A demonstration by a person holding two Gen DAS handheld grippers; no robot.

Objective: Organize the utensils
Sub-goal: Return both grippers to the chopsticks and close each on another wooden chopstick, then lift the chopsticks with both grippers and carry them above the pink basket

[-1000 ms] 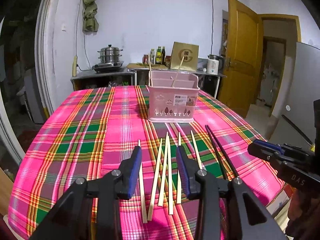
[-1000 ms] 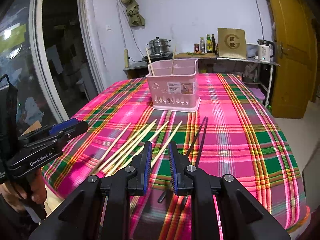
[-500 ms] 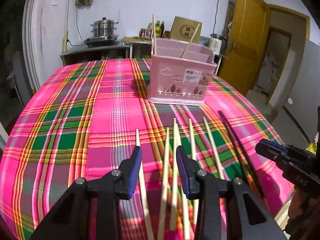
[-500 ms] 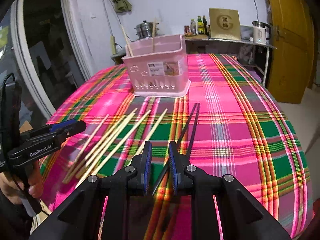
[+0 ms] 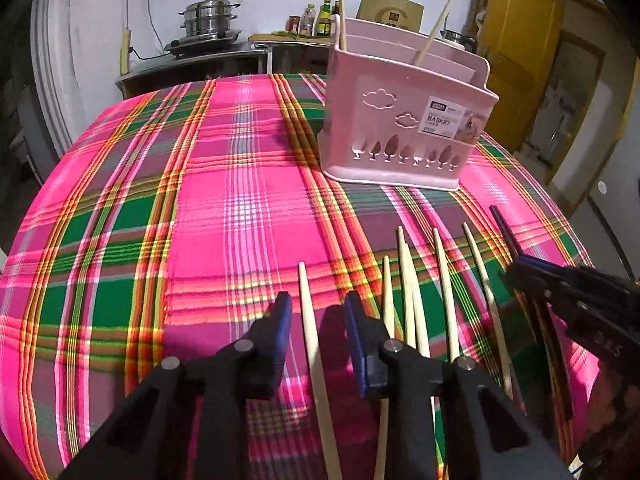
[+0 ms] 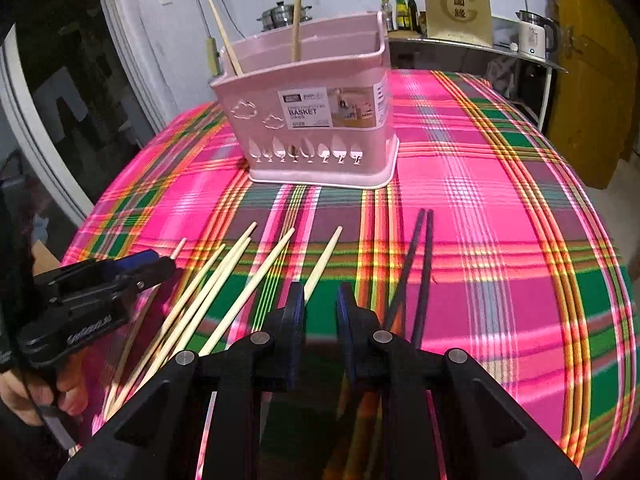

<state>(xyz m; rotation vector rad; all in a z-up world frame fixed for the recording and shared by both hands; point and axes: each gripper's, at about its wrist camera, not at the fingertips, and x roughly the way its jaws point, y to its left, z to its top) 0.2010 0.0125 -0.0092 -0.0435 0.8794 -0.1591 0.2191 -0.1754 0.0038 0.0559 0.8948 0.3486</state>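
Note:
Several pale wooden chopsticks [image 5: 412,292] lie side by side on the plaid tablecloth, with two black chopsticks [image 6: 420,264] to their right. A pink utensil basket [image 5: 404,120] stands behind them and holds two wooden chopsticks upright. My left gripper [image 5: 314,312] is open low over the cloth, its jaws on either side of the leftmost wooden chopstick [image 5: 310,320]. My right gripper [image 6: 318,300] is open with a narrow gap, low between the rightmost wooden chopstick [image 6: 322,260] and the black pair. Each gripper shows in the other's view: left [image 6: 160,266], right [image 5: 516,270].
The pink and green plaid cloth [image 5: 200,208] covers the table. Behind it a counter holds a steel steamer pot [image 5: 208,16], bottles [image 5: 320,20] and a kettle [image 6: 534,34]. A yellow door [image 5: 516,52] stands at the right. The table's right edge drops off near the door.
Both grippers have moved forward and down toward the chopsticks. The left gripper's jaws now straddle the leftmost wooden chopstick. Neither has closed on anything.

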